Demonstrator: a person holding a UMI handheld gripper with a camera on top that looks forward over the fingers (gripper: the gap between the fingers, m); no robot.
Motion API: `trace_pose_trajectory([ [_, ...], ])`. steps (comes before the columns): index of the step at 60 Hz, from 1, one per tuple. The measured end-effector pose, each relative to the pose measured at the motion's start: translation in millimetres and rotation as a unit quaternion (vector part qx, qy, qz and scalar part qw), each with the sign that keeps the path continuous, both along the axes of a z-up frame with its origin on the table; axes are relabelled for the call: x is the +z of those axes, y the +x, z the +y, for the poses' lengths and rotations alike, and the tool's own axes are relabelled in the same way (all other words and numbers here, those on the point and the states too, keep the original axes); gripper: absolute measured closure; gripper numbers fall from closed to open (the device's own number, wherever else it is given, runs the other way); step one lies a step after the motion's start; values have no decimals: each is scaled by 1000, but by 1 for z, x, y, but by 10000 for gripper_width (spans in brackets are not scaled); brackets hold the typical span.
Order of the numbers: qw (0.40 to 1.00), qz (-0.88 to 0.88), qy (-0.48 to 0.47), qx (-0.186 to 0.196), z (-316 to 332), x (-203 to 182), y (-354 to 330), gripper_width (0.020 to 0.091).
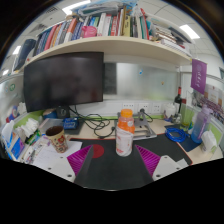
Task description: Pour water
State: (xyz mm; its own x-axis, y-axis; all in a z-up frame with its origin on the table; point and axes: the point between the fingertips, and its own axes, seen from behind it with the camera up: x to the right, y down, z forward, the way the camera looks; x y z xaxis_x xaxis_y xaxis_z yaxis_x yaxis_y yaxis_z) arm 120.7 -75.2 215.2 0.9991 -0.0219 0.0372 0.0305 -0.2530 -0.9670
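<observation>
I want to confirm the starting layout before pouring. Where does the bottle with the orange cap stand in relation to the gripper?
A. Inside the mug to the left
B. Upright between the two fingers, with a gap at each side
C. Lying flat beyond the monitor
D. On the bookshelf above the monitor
B: the bottle stands upright on the desk between the open gripper fingers, untouched.

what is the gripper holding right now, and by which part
Nothing is held. The gripper is open; the clear plastic bottle with an orange cap stands on the desk just ahead, between the pink-padded fingers, with gaps on both sides.
</observation>
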Motion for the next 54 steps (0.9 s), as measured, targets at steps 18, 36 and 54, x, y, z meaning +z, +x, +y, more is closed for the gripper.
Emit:
trace_pose_trajectory([
  [18,999,-24,30,32,123,-24,44,247],
  [36,997,13,46,56,168,-38,48,458],
  [54,997,-1,58,50,170,-36,45,665],
])
